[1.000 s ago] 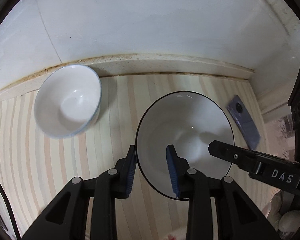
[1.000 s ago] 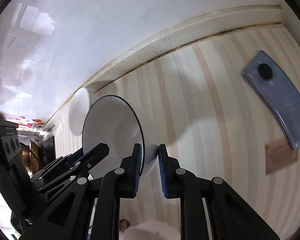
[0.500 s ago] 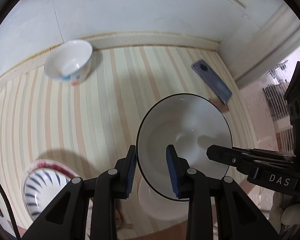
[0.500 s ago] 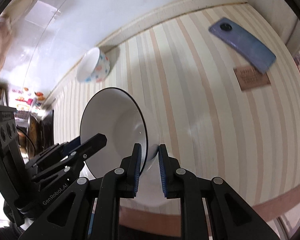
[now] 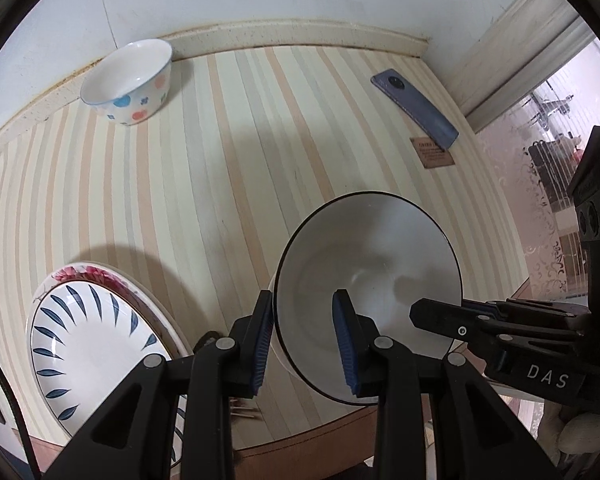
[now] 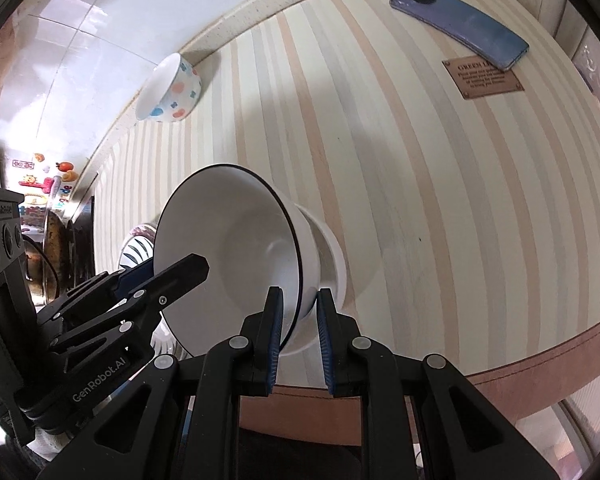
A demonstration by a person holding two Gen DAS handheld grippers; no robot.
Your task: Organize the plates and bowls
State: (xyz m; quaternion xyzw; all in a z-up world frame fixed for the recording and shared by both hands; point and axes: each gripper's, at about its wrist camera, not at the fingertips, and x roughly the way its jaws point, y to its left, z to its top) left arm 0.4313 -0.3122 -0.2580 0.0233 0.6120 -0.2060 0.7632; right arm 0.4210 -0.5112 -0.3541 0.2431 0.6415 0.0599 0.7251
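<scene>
Plates (image 5: 96, 344), two stacked, sit at the near left of the striped counter (image 5: 228, 168). Next in size, the black-rimmed white bowl (image 5: 376, 280) hangs tilted above the near edge, its rim pinched by both the left claw (image 5: 304, 340) and the right claw (image 6: 300, 338). Far back stands the small spotted bowl (image 5: 130, 82). Carrying seems underway; next, likely level the bowl and seat it on a stack.

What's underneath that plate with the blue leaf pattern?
The blue-leaf plate rests on another plate with a red-patterned rim, which peeks out along the far edge. The rest of the lower plate is covered, so whether anything more lies beneath cannot be seen.
</scene>
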